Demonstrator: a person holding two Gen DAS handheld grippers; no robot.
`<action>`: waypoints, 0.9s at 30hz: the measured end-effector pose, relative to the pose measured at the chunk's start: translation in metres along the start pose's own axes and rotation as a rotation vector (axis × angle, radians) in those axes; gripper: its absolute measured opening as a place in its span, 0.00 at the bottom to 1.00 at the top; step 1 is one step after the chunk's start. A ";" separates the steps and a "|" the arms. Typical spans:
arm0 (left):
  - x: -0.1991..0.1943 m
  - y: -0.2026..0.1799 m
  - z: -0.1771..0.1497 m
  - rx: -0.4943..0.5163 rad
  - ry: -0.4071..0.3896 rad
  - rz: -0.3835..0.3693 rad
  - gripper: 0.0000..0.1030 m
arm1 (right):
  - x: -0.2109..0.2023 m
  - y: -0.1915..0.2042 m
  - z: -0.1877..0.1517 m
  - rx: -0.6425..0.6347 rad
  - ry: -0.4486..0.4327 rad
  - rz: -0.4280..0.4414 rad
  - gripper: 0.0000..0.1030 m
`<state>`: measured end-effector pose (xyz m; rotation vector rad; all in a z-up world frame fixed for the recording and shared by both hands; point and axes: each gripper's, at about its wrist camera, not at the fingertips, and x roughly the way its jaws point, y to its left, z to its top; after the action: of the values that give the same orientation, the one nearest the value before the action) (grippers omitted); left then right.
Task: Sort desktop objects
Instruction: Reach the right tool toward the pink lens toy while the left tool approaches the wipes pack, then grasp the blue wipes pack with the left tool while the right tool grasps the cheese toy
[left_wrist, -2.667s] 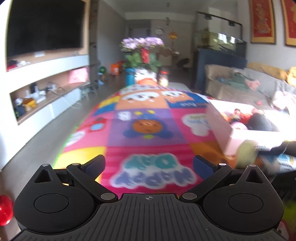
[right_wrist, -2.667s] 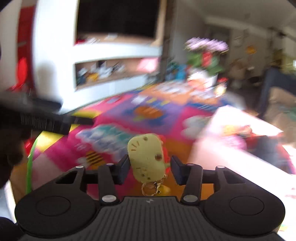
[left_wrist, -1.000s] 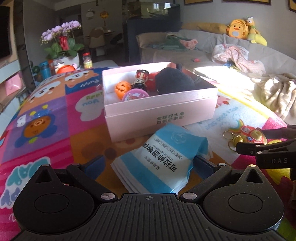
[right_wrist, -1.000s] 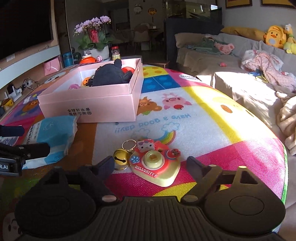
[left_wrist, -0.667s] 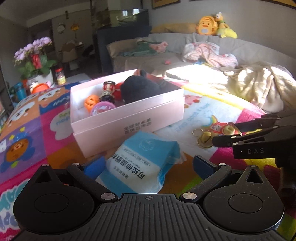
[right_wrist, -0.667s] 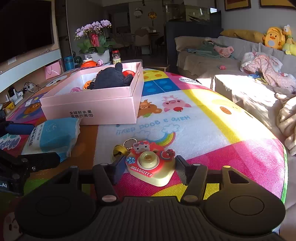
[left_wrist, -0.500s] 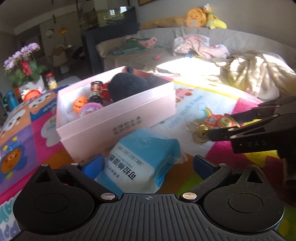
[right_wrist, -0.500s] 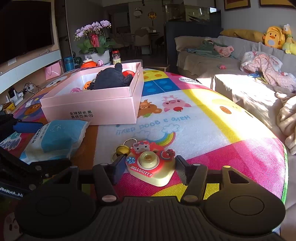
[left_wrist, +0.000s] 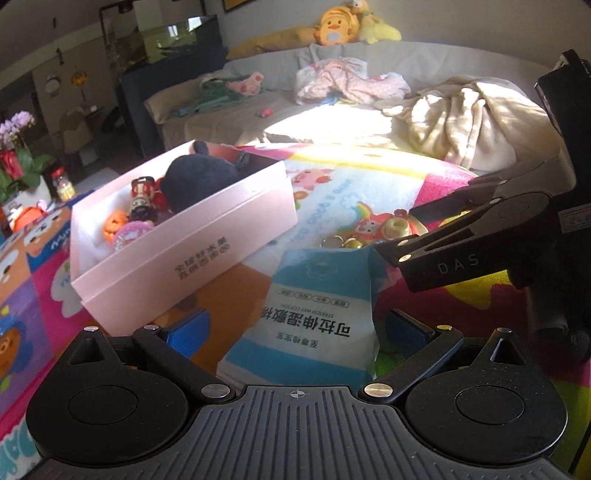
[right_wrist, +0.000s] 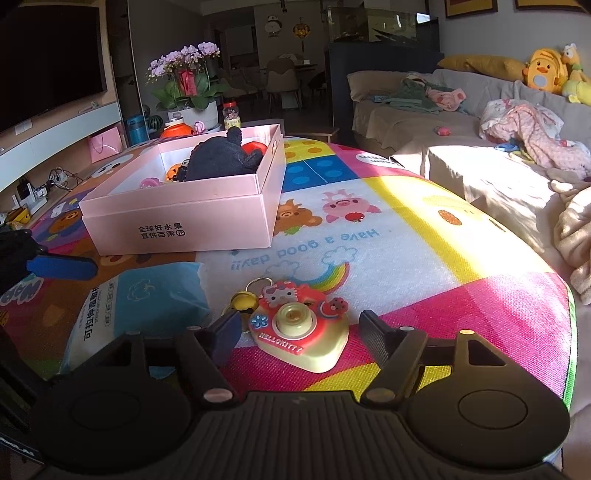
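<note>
Partly hidden: toy camera (left_wrist: 397, 227) behind right tongs (left_wrist: 397, 236).

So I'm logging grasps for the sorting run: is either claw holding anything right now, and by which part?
Nothing is held. The right claw is opening around the toy camera, pads clear of it; the left claw stands open around the wipes pack.

Potted orchid (right_wrist: 184, 79), dark television (right_wrist: 48, 62), duck plush (right_wrist: 545, 72) on grey sofa (right_wrist: 461, 110)
</note>
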<state>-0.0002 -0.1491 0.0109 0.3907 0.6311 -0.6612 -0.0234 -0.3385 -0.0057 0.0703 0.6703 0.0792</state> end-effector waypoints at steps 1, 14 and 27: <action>0.004 -0.002 0.001 -0.005 0.002 -0.009 1.00 | 0.000 -0.001 0.000 0.005 0.002 0.001 0.71; -0.022 -0.001 -0.019 -0.127 0.042 0.081 0.64 | -0.003 0.002 -0.001 -0.020 -0.016 0.008 0.57; -0.090 0.024 -0.039 -0.204 -0.015 0.202 0.58 | -0.081 0.053 0.016 -0.219 -0.105 0.136 0.57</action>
<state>-0.0554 -0.0709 0.0441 0.2549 0.6292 -0.4027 -0.0795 -0.2940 0.0622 -0.0905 0.5484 0.2778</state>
